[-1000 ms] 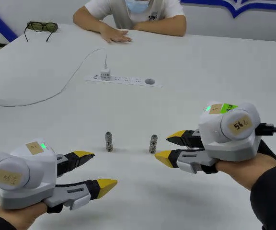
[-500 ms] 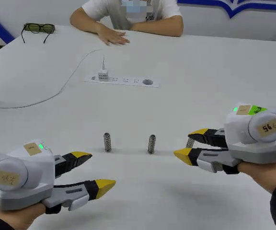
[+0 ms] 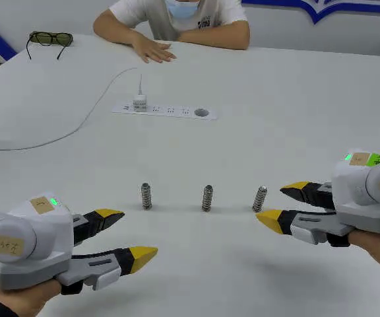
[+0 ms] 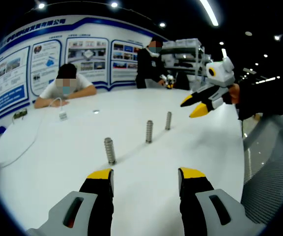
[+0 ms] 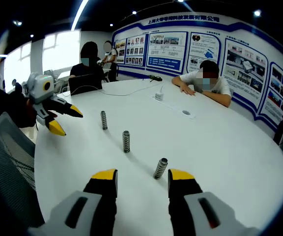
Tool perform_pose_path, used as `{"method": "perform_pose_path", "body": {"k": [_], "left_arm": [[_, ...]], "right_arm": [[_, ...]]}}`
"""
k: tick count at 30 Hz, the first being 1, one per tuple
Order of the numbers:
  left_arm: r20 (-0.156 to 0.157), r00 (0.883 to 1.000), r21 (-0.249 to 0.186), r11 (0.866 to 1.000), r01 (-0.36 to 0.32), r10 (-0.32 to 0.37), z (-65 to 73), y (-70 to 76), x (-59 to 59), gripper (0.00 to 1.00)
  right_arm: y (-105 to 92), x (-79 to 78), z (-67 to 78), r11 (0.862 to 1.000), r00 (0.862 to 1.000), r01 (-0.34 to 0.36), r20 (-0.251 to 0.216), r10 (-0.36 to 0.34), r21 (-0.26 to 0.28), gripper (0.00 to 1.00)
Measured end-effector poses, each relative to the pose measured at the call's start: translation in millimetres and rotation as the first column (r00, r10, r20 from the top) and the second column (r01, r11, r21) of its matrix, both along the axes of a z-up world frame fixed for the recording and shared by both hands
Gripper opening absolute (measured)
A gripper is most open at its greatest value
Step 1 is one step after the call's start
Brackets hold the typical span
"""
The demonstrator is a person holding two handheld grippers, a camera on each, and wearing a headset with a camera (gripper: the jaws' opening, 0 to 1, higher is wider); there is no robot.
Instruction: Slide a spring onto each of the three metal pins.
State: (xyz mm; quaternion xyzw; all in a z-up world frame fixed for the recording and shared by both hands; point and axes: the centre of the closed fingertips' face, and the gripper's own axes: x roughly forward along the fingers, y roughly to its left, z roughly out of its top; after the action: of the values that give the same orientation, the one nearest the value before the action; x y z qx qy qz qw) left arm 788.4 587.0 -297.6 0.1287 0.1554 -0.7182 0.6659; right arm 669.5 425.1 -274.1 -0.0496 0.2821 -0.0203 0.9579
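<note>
Head view: pulls the right gripper (image 3: 281, 203) back and aside, fingers (image 3: 274, 220) spread about halfway, gripping nothing. Bares the third spring (image 3: 260, 199) just off the fingertips, standing nearly upright, apparently over its pin. Further out, shows the middle spring (image 3: 207, 197) and far spring (image 3: 146, 196) standing likewise. Holds the left gripper (image 3: 129, 232) open and empty, short of the far spring. Points to all three pins loaded, job done.

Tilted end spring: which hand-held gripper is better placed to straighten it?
Right, likely. The right hand-held gripper, open, sits just beside the tilted spring; the left hand-held gripper is much farther off.
</note>
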Motion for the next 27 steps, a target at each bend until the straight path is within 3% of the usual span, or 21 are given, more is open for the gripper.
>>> {"method": "perform_pose_path", "body": {"k": [13, 27], "left_arm": [[-0.003, 1.000, 0.004, 1.000, -0.005, 0.005, -1.6, 0.9, 0.9, 0.54], [-0.008, 1.000, 0.011, 1.000, -0.015, 0.015, -3.9, 2.7, 1.5, 0.54]], "right_arm": [[-4.4, -14.0, -9.7, 0.999, 1.000, 0.025, -0.003, -0.025, 0.026, 0.48], [-3.7, -17.6, -17.5, 0.999, 0.999, 0.032, -0.009, -0.031, 0.043, 0.50]]}}
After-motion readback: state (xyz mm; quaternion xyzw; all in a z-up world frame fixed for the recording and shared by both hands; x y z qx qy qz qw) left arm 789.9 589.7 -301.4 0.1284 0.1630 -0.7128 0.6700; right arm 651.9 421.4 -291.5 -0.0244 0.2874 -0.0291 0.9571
